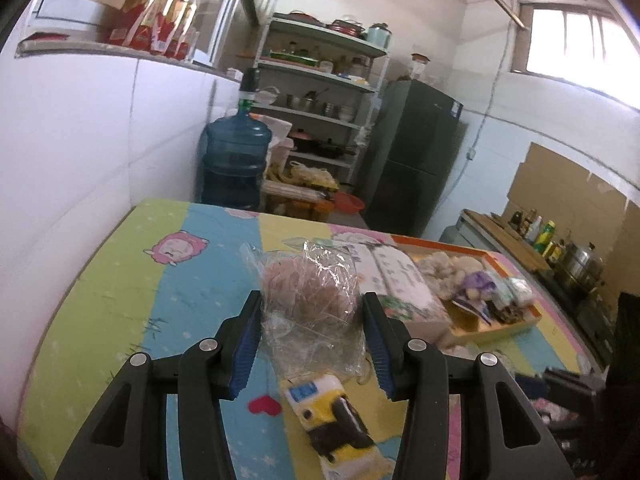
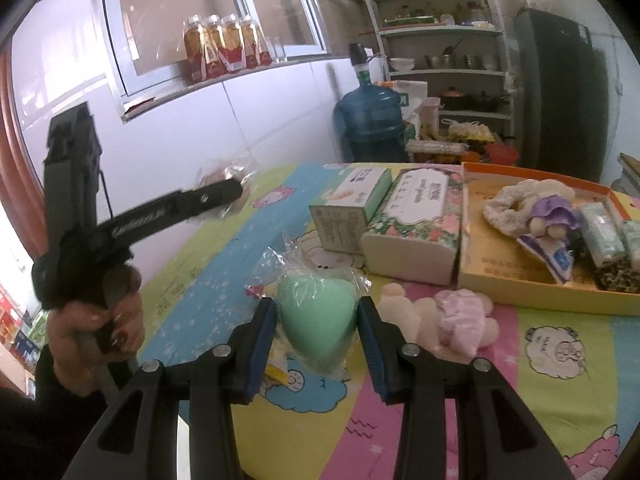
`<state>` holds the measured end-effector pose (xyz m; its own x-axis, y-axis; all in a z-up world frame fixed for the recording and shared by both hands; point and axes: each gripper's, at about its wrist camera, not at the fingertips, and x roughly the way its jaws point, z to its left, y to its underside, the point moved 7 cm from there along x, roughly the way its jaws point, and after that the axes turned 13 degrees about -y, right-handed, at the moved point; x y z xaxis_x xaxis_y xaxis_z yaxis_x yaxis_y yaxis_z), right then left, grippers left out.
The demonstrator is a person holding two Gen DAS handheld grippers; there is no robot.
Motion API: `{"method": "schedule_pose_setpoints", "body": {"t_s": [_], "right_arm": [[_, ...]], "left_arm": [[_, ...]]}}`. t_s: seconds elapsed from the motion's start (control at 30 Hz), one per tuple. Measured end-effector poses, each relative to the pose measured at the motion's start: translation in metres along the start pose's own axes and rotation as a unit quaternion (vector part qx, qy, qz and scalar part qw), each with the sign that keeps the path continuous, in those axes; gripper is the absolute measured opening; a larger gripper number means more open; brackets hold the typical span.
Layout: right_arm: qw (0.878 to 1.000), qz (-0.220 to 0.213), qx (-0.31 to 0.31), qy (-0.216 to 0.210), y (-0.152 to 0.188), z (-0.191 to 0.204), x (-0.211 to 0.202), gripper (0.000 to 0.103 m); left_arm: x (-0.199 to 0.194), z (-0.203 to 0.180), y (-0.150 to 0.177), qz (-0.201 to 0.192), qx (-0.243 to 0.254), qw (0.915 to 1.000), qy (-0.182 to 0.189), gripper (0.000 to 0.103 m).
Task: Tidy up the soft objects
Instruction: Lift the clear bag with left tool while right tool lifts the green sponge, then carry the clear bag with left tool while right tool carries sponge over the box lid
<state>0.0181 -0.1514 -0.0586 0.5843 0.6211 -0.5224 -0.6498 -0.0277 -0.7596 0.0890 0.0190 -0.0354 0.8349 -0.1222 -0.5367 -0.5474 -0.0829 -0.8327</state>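
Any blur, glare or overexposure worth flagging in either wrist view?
Left wrist view: the window is blown out, the clear bag glints, and the edges bend with fisheye. Right wrist view: the left gripper is smeared by motion blur; the green sponge looks soft.

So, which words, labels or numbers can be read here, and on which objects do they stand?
None can be read with certainty.
Green tissue box: print too blurred.
Floral tissue box: label text too blurred.
Left gripper: white lettering on its side, blurred.
Bottles: red labels too small.
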Motion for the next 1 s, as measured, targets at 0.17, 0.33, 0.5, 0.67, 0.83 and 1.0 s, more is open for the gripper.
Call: {"method": "schedule_pose_setpoints", "body": {"t_s": [0.17,0.33,0.5,0.67,0.83,1.0], "right_arm": [[1.0,-0.013,0.003,0.007,-0.001,-0.004,-0.014,0.042],[0.999,-0.029,0.011,0.011,-0.002,-0.012,-0.027,0.042],[0.999,-0.043,0.021,0.014,-0.002,-0.023,-0.039,0.042],[0.998,-0.056,0.03,0.022,-0.001,-0.038,-0.052,0.042],[0.996,-0.067,0.041,0.031,0.002,-0.056,-0.065,0.042],[0.994,-0.077,0.059,0.04,0.006,-0.078,-0.078,0.042]], "left_arm": [[-0.01,-0.014,0.007,0.002,0.007,0.9999,0.009,0.05],[-0.015,-0.037,0.015,0.003,0.018,0.9996,0.021,0.05],[-0.016,-0.06,0.018,0.003,0.028,0.9992,0.03,0.05],[-0.014,-0.081,0.022,0.005,0.029,0.9988,0.038,0.05],[-0.01,-0.099,0.023,0.007,0.03,0.9987,0.04,0.05],[-0.005,-0.115,0.024,0.007,0.03,0.9986,0.043,0.05]]}}
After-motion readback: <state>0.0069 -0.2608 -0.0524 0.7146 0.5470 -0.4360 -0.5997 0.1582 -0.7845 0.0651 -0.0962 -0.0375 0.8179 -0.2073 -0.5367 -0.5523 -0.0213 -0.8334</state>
